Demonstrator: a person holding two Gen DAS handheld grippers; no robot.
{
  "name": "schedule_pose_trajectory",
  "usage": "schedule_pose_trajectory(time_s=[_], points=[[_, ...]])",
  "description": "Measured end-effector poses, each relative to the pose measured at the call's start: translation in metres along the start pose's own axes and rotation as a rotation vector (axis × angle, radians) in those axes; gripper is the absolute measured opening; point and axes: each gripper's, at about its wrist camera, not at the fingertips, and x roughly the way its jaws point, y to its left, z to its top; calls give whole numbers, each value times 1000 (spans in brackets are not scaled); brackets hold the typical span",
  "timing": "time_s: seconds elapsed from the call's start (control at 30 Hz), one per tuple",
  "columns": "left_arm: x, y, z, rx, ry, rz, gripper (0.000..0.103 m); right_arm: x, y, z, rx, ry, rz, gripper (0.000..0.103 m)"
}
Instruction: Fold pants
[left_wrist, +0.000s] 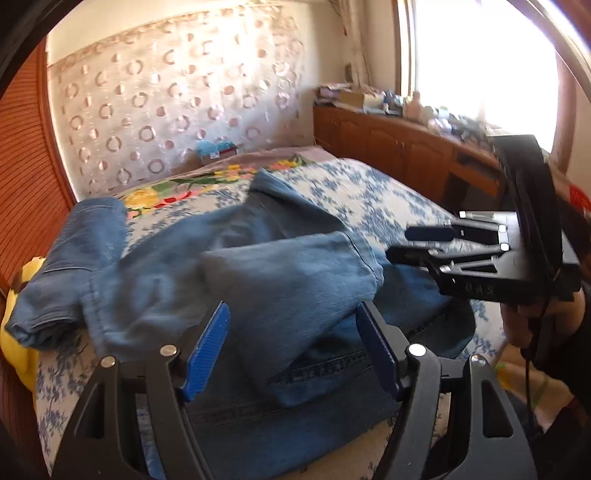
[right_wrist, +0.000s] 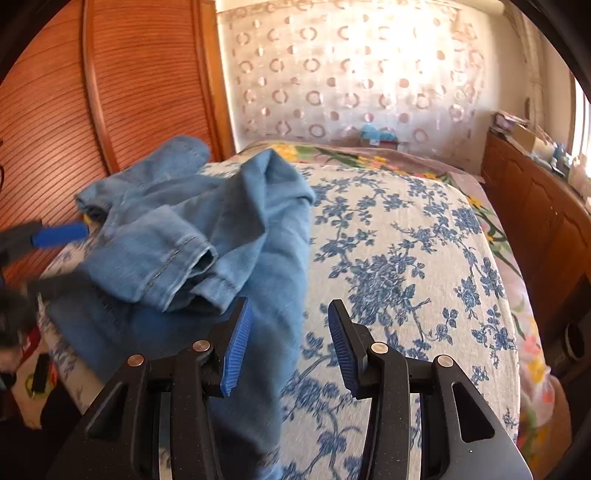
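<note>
Blue denim pants (left_wrist: 236, 273) lie crumpled on the bed, one leg folded back over the rest with its hem toward the right. In the right wrist view the pants (right_wrist: 207, 236) fill the left half of the bed. My left gripper (left_wrist: 291, 339) is open and empty, its blue pads just above the denim near the waist. My right gripper (right_wrist: 290, 332) is open and empty, over the right edge of the pants. The right gripper also shows in the left wrist view (left_wrist: 417, 243), open beside the folded leg's hem. The left gripper shows blurred in the right wrist view (right_wrist: 55, 254).
The bed has a white cover with blue flowers (right_wrist: 406, 258) over a floral sheet (left_wrist: 177, 192). A wooden slatted headboard (right_wrist: 140, 81) stands to the left. A wooden cabinet (left_wrist: 399, 147) with clutter runs along the window. A yellow soft toy (left_wrist: 14, 332) sits by the pants.
</note>
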Motion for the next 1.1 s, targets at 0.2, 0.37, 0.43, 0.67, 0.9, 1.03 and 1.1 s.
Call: schedule_pose_trajectory(time_s=[0.2, 0.37, 0.43, 0.67, 0.9, 1.03, 1.1], points=[[15, -12, 2, 67, 20, 72, 71, 15, -3, -3, -32, 7, -52, 43], [7, -5, 6, 56, -1, 65, 24, 19, -12, -3, 8, 10, -24, 43], [-5, 2, 7, 32, -34, 52, 11, 18, -13, -5, 20, 10, -19, 43], [-56, 42, 3, -112, -144, 76, 0, 16, -12, -7, 24, 2, -25, 44], [-69, 67, -33, -184, -97, 90, 0, 14, -7, -8, 10, -4, -35, 43], [-60, 72, -56, -214, -41, 83, 4, 15, -7, -8, 13, -1, -34, 43], [-58, 72, -60, -211, -28, 89, 9, 15, -7, -8, 11, -2, -34, 43]])
